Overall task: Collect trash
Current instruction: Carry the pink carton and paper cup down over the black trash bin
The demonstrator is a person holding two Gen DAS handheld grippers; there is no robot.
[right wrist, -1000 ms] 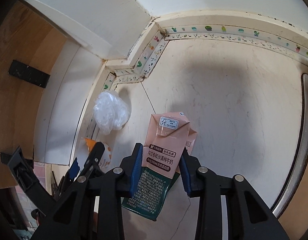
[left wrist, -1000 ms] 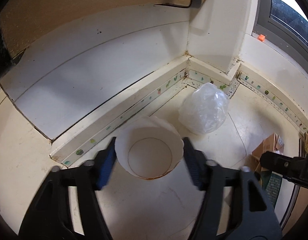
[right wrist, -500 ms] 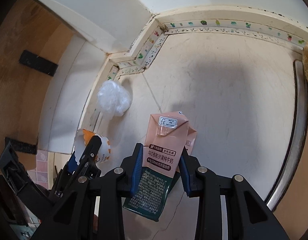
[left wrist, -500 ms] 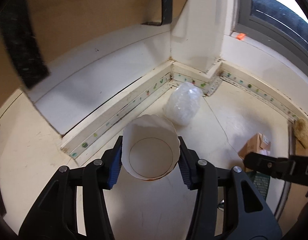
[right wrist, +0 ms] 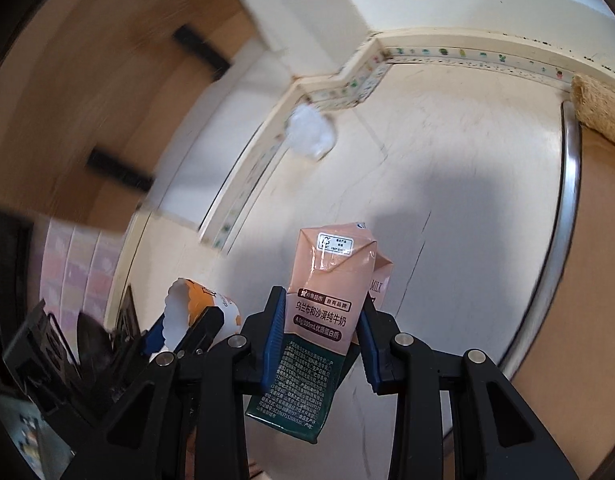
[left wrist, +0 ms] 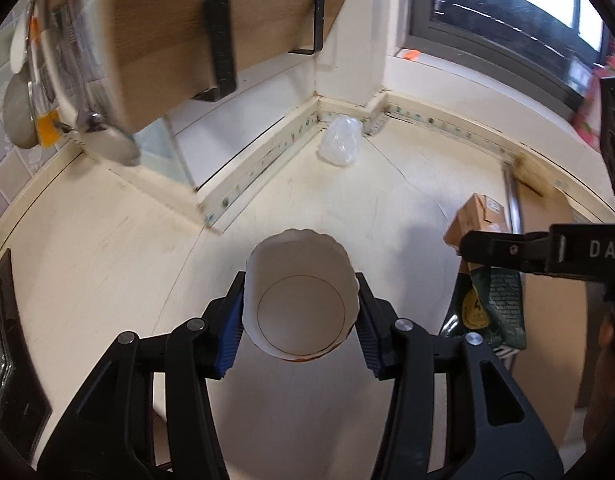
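Two pieces in hand: left gripper (left wrist: 299, 316) clamped on the paper cup (left wrist: 301, 300), right gripper (right wrist: 321, 340) clamped on the milk carton (right wrist: 327, 296). Left to collect: crumpled plastic bag (left wrist: 340, 141), probably trash, in the table's (left wrist: 107, 240) far corner.

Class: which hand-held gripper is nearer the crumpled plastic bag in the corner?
Left, narrowly. The plastic bag lies ahead of the left hand-held gripper; the right hand-held gripper is farther off.

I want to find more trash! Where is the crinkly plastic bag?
The plastic bag lies on the counter, tucked in the far corner by the wall.
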